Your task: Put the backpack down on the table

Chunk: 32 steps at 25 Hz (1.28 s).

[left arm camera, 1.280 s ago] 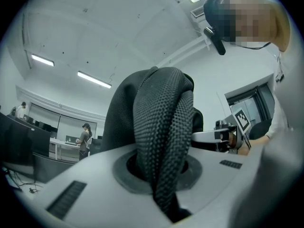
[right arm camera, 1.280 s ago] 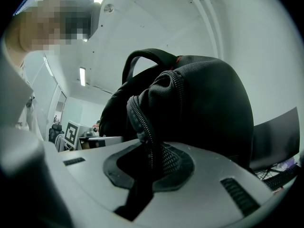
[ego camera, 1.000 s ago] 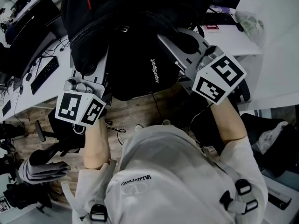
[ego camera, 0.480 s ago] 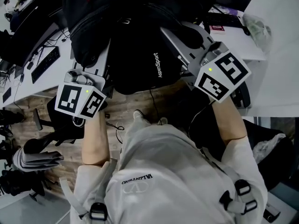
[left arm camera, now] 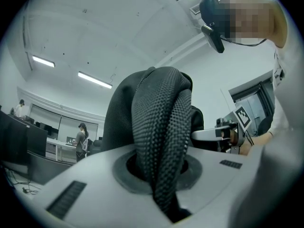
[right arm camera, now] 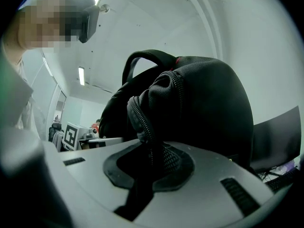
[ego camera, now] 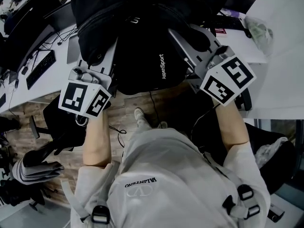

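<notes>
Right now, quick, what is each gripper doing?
Left gripper: shut on the strap.
Right gripper: shut on the backpack, at its zipper edge.

**Backpack in the air, not yet on the table**

The backpack is black, made of mesh-textured fabric, with white lettering on one panel and a red tab near its top. It hangs bulging in the air beside the white table. The left gripper is clamped on its woven strap. The right gripper is clamped on a zippered fold.
</notes>
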{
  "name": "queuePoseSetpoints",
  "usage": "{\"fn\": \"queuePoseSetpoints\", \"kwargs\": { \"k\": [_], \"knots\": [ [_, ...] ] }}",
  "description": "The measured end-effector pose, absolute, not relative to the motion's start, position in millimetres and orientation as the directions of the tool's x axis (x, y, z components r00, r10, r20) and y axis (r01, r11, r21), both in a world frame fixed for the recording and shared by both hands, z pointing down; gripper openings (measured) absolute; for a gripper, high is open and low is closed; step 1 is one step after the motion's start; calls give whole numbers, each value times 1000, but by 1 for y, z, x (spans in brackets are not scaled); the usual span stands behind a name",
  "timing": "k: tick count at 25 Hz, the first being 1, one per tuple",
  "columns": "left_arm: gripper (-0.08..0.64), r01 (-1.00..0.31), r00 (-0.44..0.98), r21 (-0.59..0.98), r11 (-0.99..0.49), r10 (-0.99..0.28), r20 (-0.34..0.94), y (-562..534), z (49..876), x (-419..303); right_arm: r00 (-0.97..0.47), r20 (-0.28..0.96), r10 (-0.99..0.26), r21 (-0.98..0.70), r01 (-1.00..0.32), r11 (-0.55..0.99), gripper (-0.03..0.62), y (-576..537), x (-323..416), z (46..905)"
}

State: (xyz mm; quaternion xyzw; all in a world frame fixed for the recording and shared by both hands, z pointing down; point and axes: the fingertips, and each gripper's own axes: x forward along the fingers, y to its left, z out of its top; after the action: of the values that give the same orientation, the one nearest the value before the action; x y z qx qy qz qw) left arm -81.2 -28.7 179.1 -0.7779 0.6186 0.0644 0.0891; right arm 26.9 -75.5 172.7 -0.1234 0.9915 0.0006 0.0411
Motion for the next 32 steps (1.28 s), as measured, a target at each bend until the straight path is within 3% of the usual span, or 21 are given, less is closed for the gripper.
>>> {"fn": "queuePoseSetpoints", "kwargs": {
  "k": [21, 32],
  "knots": [
    [26, -931, 357, -26, -363, -896, -266, -114, 174, -199, -916, -62, -397, 21, -398, 917, 41, -145, -85, 165],
    [26, -929, 363, -33, -368, -890, -277, -142, 166, -219, -901, -67, -429, 22, -432, 902, 41, -170, -104, 157]
  ]
}}
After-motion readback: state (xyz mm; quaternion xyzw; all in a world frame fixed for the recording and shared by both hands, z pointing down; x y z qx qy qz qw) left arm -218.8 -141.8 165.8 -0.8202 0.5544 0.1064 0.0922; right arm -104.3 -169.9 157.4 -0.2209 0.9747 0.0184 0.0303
